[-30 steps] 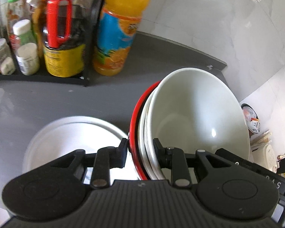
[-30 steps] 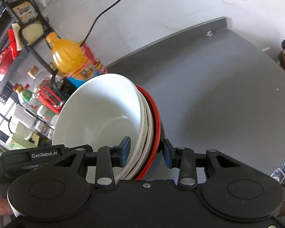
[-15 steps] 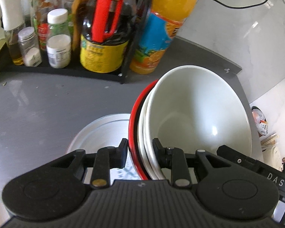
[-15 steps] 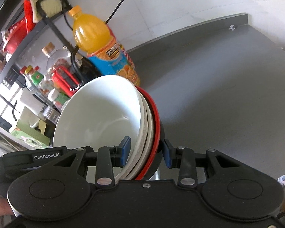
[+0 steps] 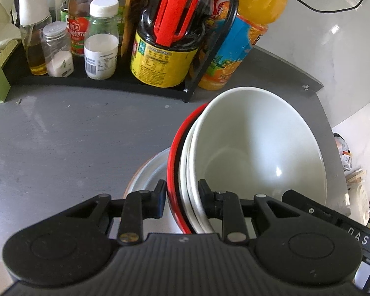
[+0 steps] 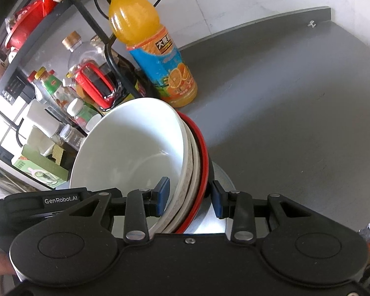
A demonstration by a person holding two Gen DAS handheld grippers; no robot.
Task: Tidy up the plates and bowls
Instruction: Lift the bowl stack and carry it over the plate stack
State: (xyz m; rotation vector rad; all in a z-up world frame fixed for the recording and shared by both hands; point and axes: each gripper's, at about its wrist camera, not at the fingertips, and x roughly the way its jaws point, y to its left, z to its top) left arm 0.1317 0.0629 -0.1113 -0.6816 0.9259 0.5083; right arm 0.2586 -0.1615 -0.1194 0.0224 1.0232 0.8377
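A stack of nested bowls (image 5: pixel 254 148), white ones inside a red-rimmed outer bowl (image 5: pixel 175 148), hangs tilted above the grey counter (image 5: pixel 74 135). My left gripper (image 5: pixel 182 197) is shut on the stack's near rim in the left wrist view. On the opposite rim of the same bowl stack (image 6: pixel 130 148), my right gripper (image 6: pixel 190 194) is shut too, one blue pad inside and one outside. A white plate (image 5: pixel 150 172) lies on the counter right under the stack, mostly hidden by it; its edge (image 6: pixel 222 175) shows in the right wrist view.
A black rack (image 5: pixel 98 81) with sauce bottles and jars stands along the back of the counter. An orange juice bottle (image 6: pixel 157 56) stands beside it, close behind the bowls. A green box (image 6: pixel 39 167) sits at the left. The counter's edge (image 5: pixel 333 128) runs at the right.
Both grippers have carried the bowl stack leftward toward the rack. The white plate, earlier out to the left of the stack, now lies beneath it. The grip is unchanged.
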